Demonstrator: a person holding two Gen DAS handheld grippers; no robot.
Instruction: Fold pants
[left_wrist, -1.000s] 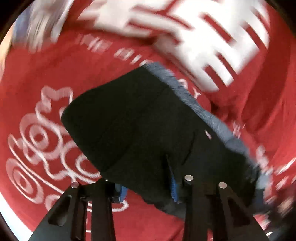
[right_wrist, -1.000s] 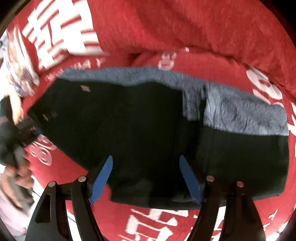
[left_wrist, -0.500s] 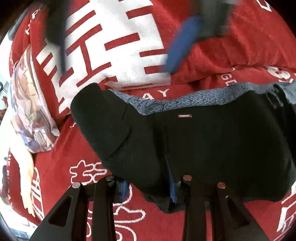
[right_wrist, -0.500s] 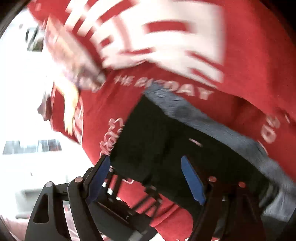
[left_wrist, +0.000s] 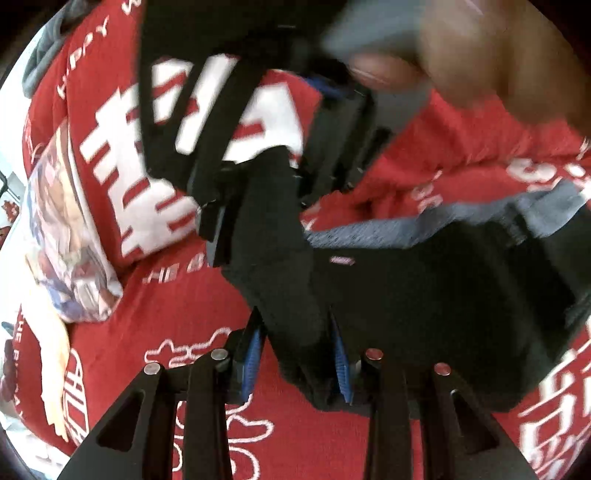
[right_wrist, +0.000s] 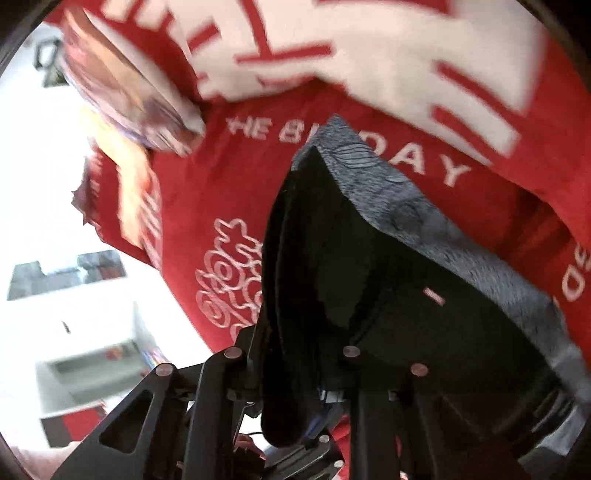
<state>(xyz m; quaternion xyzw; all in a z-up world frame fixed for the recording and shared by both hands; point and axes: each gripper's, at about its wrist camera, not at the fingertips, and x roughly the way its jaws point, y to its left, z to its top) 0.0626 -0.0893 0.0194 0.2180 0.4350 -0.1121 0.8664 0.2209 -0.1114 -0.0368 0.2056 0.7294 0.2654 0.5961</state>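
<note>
My left gripper (left_wrist: 295, 354) clamps black fleece pants (left_wrist: 424, 314) at six o'clock, lifting fold. My right gripper (right_wrist: 291, 373) closing onto same edge, apparently pinched already. Pants lie on red printed blanket (left_wrist: 177, 295), waistband at two o'clock.

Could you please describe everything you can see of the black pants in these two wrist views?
The pants are black, of a soft, slightly fuzzy fabric, with a grey-blue patterned inner lining showing along one edge and a small pinkish label. They lie partly folded on a red blanket printed with white lettering. One bunched end is raised and pinched by the left gripper; the right gripper is closing on the same raised fold, with cloth between its fingers.
</note>
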